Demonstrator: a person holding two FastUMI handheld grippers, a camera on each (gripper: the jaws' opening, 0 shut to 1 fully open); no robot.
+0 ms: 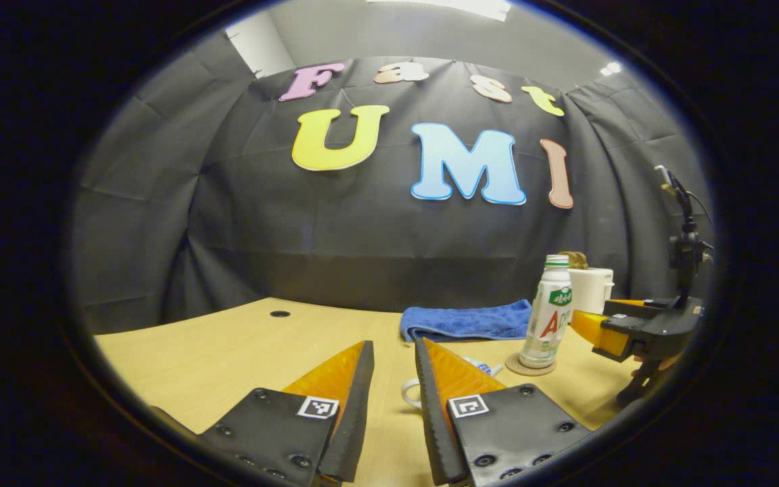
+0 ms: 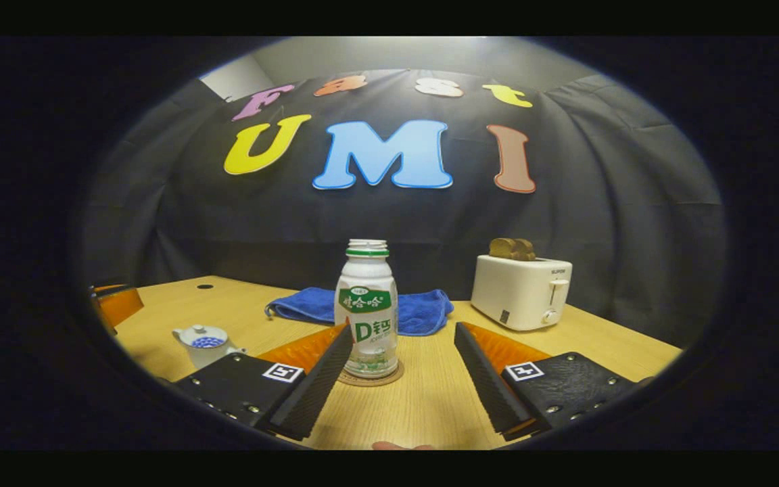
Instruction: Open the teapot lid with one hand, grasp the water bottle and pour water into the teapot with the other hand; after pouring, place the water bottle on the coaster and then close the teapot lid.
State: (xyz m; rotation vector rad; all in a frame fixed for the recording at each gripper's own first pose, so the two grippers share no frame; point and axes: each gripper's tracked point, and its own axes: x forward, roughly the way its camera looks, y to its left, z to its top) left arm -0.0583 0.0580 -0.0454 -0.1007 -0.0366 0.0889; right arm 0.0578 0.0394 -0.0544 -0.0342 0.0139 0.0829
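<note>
A white plastic bottle (image 2: 366, 308) with a green label and no cap stands upright on a round coaster (image 2: 389, 377) at mid-table. My right gripper (image 2: 403, 330) is open wide around it; the bottle is close to the left finger, not pressed. In the left gripper view the same bottle (image 1: 550, 311) and coaster (image 1: 531, 368) are at the right, with the right gripper (image 1: 596, 318) level beside them. A small white teapot (image 2: 203, 343) with its lid on sits at the left. My left gripper (image 1: 394, 343) is open by a narrow gap above the teapot's handle (image 1: 406, 393), gripping nothing.
A folded blue towel (image 2: 423, 311) lies behind the bottle. A white toaster (image 2: 521, 291) with bread in it stands at the back right. The wooden table (image 1: 227, 352) has a small cable hole (image 1: 280, 314) near its far edge. The left gripper's finger (image 2: 115, 304) shows at the far left.
</note>
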